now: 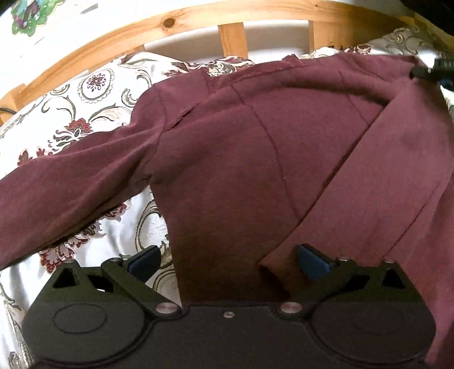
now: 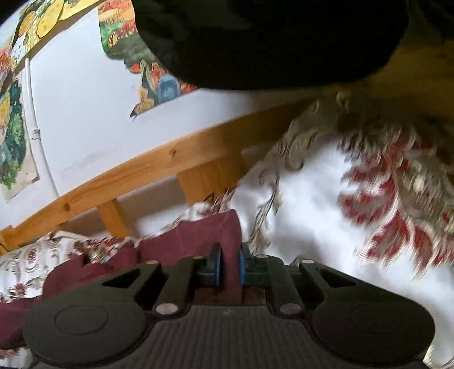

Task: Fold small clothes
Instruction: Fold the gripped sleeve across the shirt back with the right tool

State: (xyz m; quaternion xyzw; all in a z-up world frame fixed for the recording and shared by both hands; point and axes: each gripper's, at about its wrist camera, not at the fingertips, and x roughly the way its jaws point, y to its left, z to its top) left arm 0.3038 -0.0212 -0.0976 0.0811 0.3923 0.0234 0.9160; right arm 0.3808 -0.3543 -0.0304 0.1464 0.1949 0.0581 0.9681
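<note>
So far: maroon top [image 1: 232,159] flat on floral bedspread [image 1: 93,93], right side folded in, left sleeve out; right gripper [image 2: 229,268] pinching its edge, left gripper [image 1: 227,259] spread over hem, unclamped

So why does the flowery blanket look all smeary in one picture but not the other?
Right wrist view: the flowery bedspread is streaked with motion blur, while the tongs, pinching the maroon top, look sharp. Left wrist view: the bedspread is crisp, and the fisheye lens bends the straight wooden rail into a curve.
</note>
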